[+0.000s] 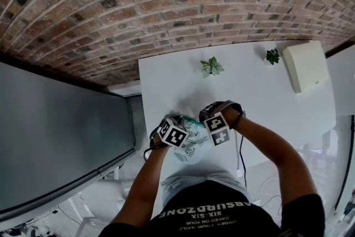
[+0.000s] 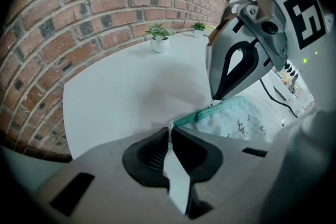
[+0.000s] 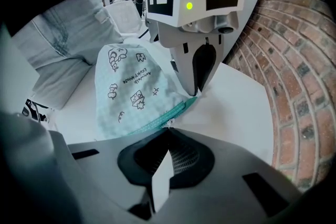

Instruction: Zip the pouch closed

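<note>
Lower centre of the head view: pale teal pouch with small cartoon prints, lying on the white table close to its near edge, between the two grippers.

Left gripper: jaws drawn narrow, clamped on a thin pale tab at one end of the pouch, right where the darker teal zip band begins. Pointing steeply down at the tabletop.

Right gripper: jaws fully together, tips set on the zip band a little way along from the left gripper, pinching a tiny pale piece there, apparently the zip pull; too small to confirm. Also pointing steeply down. Marker cubes of both grippers side by side, nearly touching, in the head view.

Pouch body bunched and puffed, spreading from the zip band toward the table's near edge. Open or shut state of the zip not readable.

Upper part of the head view: two small potted plants near the table's far edge, cream box at upper right, brick wall behind. Upper left of the right gripper view: light jeans.
</note>
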`<move>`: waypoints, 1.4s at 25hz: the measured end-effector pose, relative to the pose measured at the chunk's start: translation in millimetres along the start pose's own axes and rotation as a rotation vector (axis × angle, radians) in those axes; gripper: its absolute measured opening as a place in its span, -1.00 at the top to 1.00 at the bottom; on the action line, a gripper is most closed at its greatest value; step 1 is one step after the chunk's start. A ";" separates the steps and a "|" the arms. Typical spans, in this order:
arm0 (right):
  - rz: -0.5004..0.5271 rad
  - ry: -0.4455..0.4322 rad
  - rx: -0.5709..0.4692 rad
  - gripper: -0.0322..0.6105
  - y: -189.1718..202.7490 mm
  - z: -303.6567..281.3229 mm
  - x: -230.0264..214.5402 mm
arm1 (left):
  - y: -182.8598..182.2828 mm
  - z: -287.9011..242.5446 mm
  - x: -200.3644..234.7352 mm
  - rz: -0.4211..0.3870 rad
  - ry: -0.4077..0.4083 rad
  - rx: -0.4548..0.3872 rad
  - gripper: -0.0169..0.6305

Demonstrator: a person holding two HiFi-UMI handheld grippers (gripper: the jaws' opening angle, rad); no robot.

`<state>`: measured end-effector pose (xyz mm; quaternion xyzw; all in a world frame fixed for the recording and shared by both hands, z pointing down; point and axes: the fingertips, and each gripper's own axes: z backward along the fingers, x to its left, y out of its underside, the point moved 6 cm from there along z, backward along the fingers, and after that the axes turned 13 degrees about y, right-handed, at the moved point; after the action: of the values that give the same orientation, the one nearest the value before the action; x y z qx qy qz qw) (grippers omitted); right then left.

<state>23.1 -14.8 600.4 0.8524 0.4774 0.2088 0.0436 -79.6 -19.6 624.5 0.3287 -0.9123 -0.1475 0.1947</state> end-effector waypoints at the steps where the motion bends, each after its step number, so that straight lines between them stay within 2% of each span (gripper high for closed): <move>1: -0.002 0.000 0.000 0.90 -0.3 0.6 0.0 | -0.1 0.2 -0.1 0.001 0.000 0.000 0.86; 5: 0.000 -0.003 0.003 0.90 -0.9 1.7 -0.4 | -3.1 1.3 -4.3 0.003 0.025 -0.004 0.86; 15: 0.010 -0.004 0.010 0.90 1.8 2.4 3.4 | 0.3 -0.6 -1.4 0.006 0.004 -0.001 0.86; 35: -0.047 -0.015 0.011 0.90 8.7 6.1 12.8 | -0.8 -0.7 -2.6 0.005 0.008 0.010 0.86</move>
<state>38.3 -8.0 601.3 0.8428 0.4980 0.1988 0.0474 -77.0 -18.6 624.2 0.3279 -0.9131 -0.1408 0.1972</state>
